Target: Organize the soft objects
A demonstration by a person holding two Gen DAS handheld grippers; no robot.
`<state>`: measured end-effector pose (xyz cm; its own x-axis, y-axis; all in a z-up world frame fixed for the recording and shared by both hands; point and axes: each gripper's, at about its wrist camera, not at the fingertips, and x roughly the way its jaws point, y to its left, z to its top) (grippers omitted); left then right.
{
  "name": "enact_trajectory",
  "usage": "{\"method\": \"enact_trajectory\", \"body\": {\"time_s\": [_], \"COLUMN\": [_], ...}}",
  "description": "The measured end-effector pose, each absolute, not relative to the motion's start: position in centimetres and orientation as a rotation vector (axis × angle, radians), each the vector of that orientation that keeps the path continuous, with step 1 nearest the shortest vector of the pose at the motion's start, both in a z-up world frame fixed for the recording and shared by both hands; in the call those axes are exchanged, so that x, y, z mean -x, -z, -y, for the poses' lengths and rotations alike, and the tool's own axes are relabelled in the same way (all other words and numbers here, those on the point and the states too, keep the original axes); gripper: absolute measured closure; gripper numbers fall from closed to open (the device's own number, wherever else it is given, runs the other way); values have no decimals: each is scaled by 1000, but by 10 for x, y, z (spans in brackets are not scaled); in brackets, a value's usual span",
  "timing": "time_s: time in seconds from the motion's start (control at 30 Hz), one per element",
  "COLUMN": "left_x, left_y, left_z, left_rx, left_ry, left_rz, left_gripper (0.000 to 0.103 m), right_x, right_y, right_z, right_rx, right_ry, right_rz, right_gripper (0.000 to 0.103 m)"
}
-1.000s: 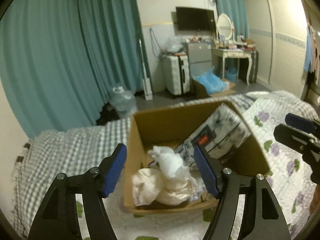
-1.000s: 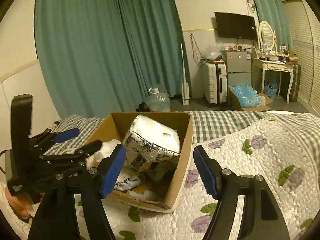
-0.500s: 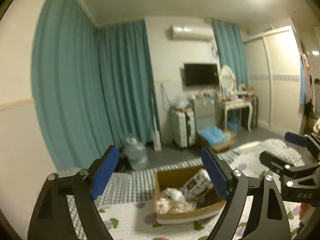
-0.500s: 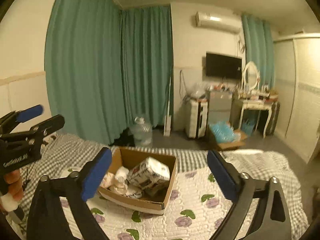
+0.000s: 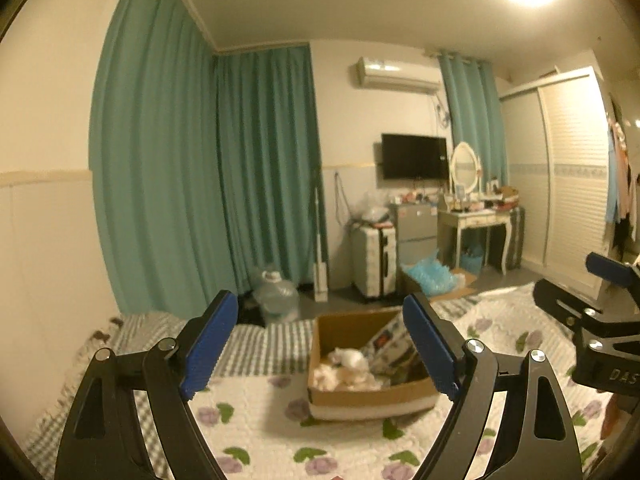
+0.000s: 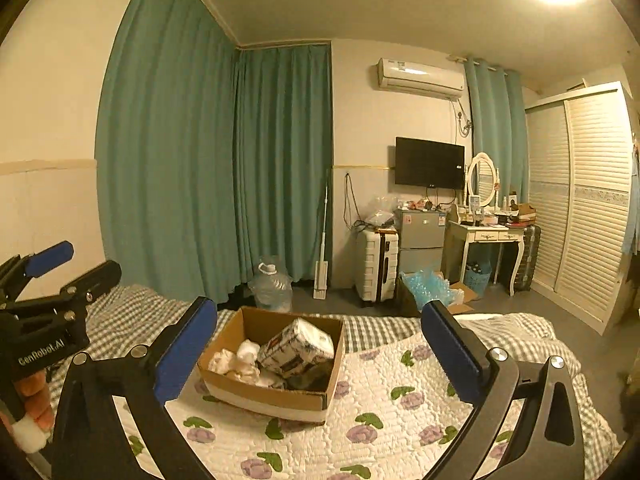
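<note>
Looks close to finished, judging by how things lie. Sitting on the flowered quilt (image 6: 400, 420), well ahead of both tools: an open cardboard box (image 6: 272, 398) already holding the soft things. Inside, toward its left end, a heap of white and cream cloths (image 6: 240, 362); leaning across the right half, a wrapped pack of tissues with a dark floral print (image 6: 298, 348); under that, something dark, too dim to name. Same contents visible from the left wrist view, softer in focus: box (image 5: 360, 398), pale cloths (image 5: 346, 368). Nothing loose and soft to be seen on the quilt around the box in either view, though parts of the bed hidden behind the tools. Left gripper (image 5: 320, 352) with jaws spread wide and nothing between them, only the distant box framed in the gap. Right gripper (image 6: 316, 356) likewise at full spread, having just been opening further, and empty. Both held up and back from the box, pointing nearly level across the room. Probably left, if anything: a check of the hidden bed areas for stray items, or tidying what already lies in the box.
</note>
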<state>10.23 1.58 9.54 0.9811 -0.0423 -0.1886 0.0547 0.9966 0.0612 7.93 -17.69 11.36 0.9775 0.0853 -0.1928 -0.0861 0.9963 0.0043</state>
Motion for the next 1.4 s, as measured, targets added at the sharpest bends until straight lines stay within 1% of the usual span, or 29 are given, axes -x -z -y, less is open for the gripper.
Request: {"method": "enact_trajectory", "body": {"time_s": [0.13, 0.23, 0.4, 0.7, 1.4], "left_x": [-110, -121, -134, -142, -140], "left_y": [-68, -52, -34, -15, -17], "left_z": [-8, -3, -4, -6, -4], "left_rx": [-99, -112, -89, -79, -94], "left_ry": [22, 24, 39, 50, 54], "left_rz": [-193, -221, -291, -343, -339], "left_gripper": [17, 17, 17, 17, 17], "right_x": [-99, -123, -145, -159, -155], "right_y": [-80, -52, -28, -15, -19], "right_z": [179, 182, 183, 181, 182], "right_rx": [-10, -28, -15, -21, -29], "right_ry": [-82, -96, -75, -83, -92], "right_rz": [-205, -257, -321, -359, -357], "right_gripper": [0, 0, 0, 0, 0]}}
